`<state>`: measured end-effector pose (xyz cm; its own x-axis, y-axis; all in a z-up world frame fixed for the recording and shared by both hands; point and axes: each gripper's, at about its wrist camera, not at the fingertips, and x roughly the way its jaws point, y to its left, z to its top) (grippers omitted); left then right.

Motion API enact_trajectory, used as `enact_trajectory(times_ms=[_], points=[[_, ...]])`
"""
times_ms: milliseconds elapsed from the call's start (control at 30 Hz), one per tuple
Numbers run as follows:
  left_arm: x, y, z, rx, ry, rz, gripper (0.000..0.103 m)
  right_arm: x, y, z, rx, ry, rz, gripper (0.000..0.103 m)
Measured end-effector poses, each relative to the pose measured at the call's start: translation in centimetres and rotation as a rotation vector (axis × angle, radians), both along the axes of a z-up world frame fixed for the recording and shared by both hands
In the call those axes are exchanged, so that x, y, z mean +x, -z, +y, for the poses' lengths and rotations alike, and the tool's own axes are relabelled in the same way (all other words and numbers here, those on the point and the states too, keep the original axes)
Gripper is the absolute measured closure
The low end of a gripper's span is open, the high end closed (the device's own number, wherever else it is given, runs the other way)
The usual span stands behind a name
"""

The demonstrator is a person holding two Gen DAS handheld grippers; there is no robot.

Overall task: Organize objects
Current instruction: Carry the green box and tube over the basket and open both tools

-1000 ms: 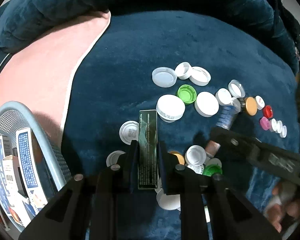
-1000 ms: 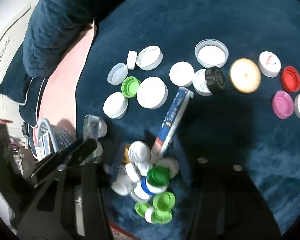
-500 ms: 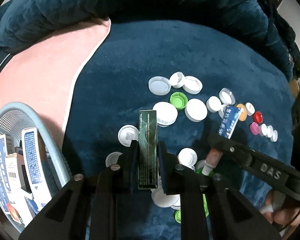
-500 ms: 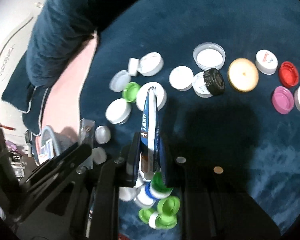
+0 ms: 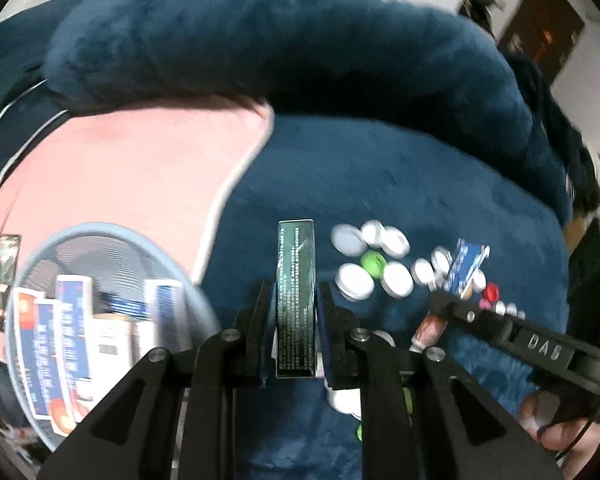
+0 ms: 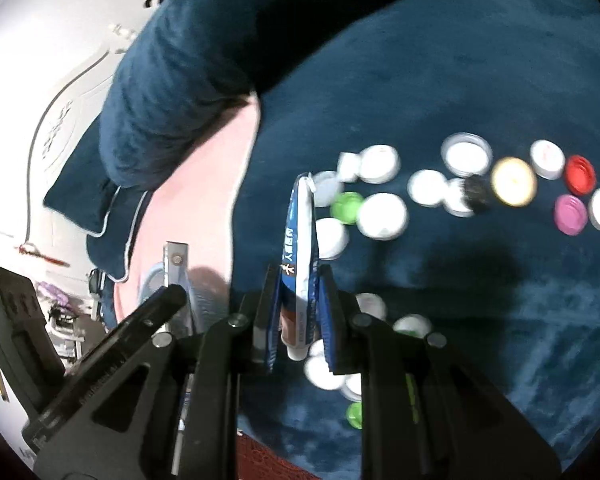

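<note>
Two grips are loaded. Left wrist view: left gripper [image 5: 296, 312] has its jaws clamped on a dark green box [image 5: 296, 280], held above the blue blanket [image 5: 380, 184], w/ the mesh basket [image 5: 180, 264] of boxes just to its left. Likely step: carry to basket; next move needs a swing over the rim before letting go.

Right wrist view: right gripper [image 6: 298, 312] pinches a blue tube [image 6: 298, 240] upright, clear of the bottle caps [image 6: 382, 216]; it probably goes to the basket too.
</note>
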<state>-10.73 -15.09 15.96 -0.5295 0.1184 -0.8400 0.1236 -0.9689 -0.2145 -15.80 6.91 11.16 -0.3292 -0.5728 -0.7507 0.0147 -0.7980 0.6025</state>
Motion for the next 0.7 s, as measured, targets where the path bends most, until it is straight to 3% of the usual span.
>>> enact_trajectory(times_ms=[233, 433, 600, 633, 700], points=[[1.5, -2.6, -8.9, -0.013, -0.203, 0.083, 0.084, -0.7, -1.5, -6.2, -0.033, -0.1, 0.035, 0.085], [1.3, -1.7, -14.7, -0.046, -0.321, 0.111, 0.084, -0.7, -3.4, -12.8, -0.068, -0.189, 0.097, 0.085], [1.2, 0.9, -17.9, -0.06, -0.4, 0.128, 0.083, 0.3, -4.2, -18.0, -0.054, -0.276, 0.183, 0.085], [1.1, 1.9, -18.2, -0.043, -0.407, 0.101, 0.079, 0.3, -4.1, -19.0, -0.053, -0.29, 0.201, 0.085], [1.6, 2.7, -18.2, -0.034, -0.412, 0.073, 0.053, 0.2, -3.8, -19.9, -0.048, -0.301, 0.215, 0.085]])
